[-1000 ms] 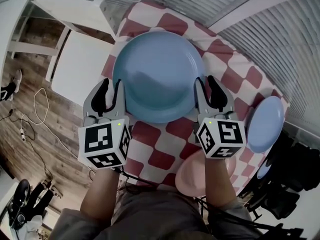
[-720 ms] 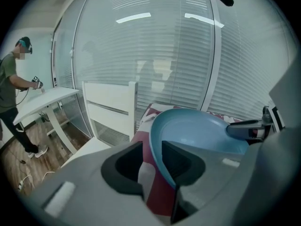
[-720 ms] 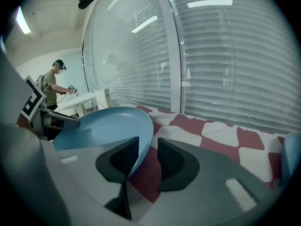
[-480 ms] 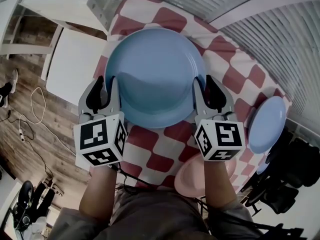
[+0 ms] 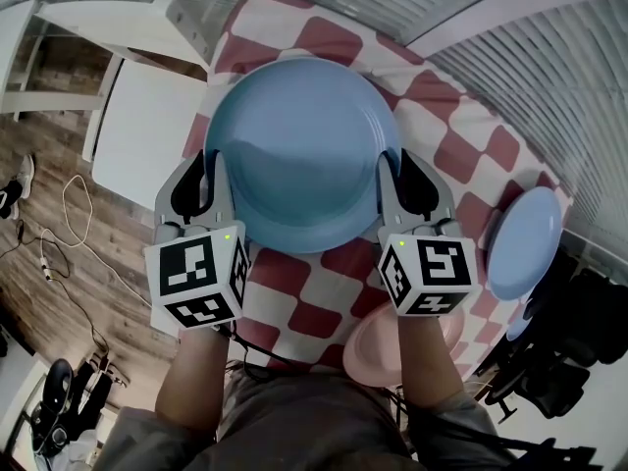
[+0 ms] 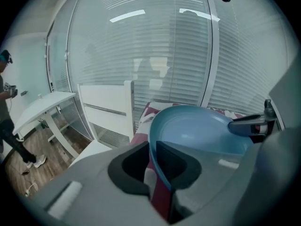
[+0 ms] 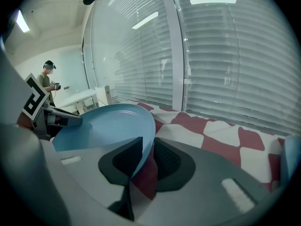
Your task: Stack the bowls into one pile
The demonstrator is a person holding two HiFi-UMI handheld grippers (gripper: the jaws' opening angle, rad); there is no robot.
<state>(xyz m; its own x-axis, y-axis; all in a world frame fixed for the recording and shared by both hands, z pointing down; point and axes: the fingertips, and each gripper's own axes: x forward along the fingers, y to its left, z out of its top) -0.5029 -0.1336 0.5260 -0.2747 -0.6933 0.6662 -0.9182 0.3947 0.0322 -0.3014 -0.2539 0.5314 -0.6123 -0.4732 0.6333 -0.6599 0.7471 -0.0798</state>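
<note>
A large light-blue bowl (image 5: 299, 150) hangs over the red-and-white checked table (image 5: 451, 145), held by its rim on two sides. My left gripper (image 5: 208, 165) is shut on the bowl's left rim; in the left gripper view the rim (image 6: 155, 140) runs between both pads. My right gripper (image 5: 401, 163) has just been closing its jaws, with the right rim (image 7: 146, 140) between them and both pads now pressing on it. A smaller blue bowl (image 5: 522, 241) lies at the table's right edge. A pink bowl (image 5: 378, 346) sits near me, partly hidden under my right arm.
A white chair or bench (image 5: 147, 126) and a white desk (image 5: 118, 13) stand left of the table on the wooden floor, where cables lie (image 5: 69, 214). Blinds over glass run behind the table. A person (image 7: 47, 81) stands far off.
The right gripper's jaws have narrowed onto the bowl's right rim. The big bowl sits slightly higher and more to the left in the head view. The left grip is unchanged.
</note>
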